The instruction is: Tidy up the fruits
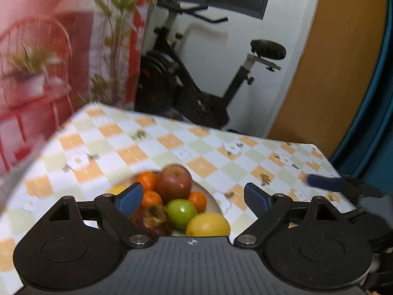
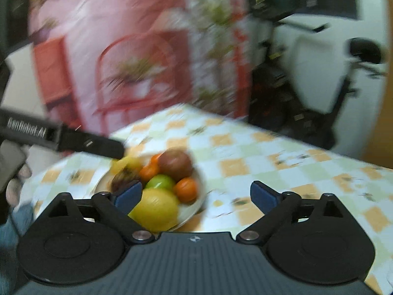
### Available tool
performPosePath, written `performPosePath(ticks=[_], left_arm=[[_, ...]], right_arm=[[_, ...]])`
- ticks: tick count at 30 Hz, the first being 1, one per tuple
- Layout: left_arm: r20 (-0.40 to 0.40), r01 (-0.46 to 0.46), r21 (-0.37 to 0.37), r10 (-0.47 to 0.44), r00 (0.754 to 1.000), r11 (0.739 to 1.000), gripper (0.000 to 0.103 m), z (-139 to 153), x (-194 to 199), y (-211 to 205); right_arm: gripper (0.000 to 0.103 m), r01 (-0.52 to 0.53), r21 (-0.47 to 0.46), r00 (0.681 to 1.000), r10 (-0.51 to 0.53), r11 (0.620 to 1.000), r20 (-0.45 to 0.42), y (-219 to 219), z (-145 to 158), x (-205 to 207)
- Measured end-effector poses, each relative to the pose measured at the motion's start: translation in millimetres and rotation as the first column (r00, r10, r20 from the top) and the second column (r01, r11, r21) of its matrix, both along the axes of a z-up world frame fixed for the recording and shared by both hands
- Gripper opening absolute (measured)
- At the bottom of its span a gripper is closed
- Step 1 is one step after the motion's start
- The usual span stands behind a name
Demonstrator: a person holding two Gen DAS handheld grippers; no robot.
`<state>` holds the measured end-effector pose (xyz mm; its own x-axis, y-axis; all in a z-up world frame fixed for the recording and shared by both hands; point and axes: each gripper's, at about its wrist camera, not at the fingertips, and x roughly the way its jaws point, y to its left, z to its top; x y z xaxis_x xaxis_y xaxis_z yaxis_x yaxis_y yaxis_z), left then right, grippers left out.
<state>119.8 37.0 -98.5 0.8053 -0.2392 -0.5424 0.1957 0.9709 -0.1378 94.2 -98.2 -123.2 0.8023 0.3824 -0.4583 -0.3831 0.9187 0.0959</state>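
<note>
- Fruits sit heaped together on a white plate (image 1: 216,205) near the front edge of the table, which is covered by a checked cloth (image 1: 172,142) in orange, pale green and white with small flower prints.
- Your left gripper (image 1: 194,196) is spread wide with nothing between its blue pads; the pile lies beyond and below it, not touched.
- Your right gripper (image 2: 196,195) is likewise wide open and empty, hanging above the near side of the plate.
- Judging by the pile, the sorting looks finished or close to it: every fruit you can see is already on the plate, and no stray fruit shows on the cloth.
- Piled this way the round pieces prop each other up: the red apple (image 1: 175,180) rests at the back, the green apple (image 1: 181,211) in the middle, the lemon (image 1: 207,225) at the front, and small oranges (image 1: 147,179) fill the gaps.
- Skins look smooth and glossy, except one dark, wrinkled, reddish piece (image 1: 153,218) at the left that is too blurred to name.
- Round fruit on a shallow plate could roll off if nudged, so keep clear of the rim.
</note>
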Motion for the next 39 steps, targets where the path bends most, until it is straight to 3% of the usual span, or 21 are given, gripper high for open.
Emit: performPosePath(ticks=[3,8,12,24,30,39], left_arm=[[0.035,-0.015,0.033,0.014,0.999,0.999,0.091,17.5,-10.9,-6.6],[0.067,-0.006,-0.006,0.006,0.998,1.000,0.091,43.0,-26.9,-11.1],[0.106,-0.013,0.023,0.011,0.994,1.000,0.091,59.0,-38.9,-22.4],[0.201,-0.040,0.150,0.009,0.980,0.988,0.094,83.3,-76.3,-54.5],[0.214,-0.048,0.140,0.017,0.977,0.989,0.095,88.9,-86.5,-55.6],[0.264,-0.080,0.188,0.028,0.964,0.979,0.095,93.4,-92.9,-60.6]], right_arm=[[0.103,0.111,0.059,0.993,-0.112,0.992,0.024,-16.4,17.4,-16.2],[0.103,0.238,0.113,0.970,-0.242,0.965,0.025,-38.6,46.1,-41.7],[0.103,0.284,0.128,0.957,-0.290,0.950,0.030,-52.7,68.6,-64.6],[0.103,0.336,0.153,0.935,-0.348,0.930,0.064,-59.5,102.7,-102.6],[0.103,0.334,0.142,0.935,-0.346,0.932,0.073,-56.0,107.2,-110.7],[0.103,0.329,0.139,0.938,-0.340,0.934,0.068,-52.2,108.5,-111.1]])
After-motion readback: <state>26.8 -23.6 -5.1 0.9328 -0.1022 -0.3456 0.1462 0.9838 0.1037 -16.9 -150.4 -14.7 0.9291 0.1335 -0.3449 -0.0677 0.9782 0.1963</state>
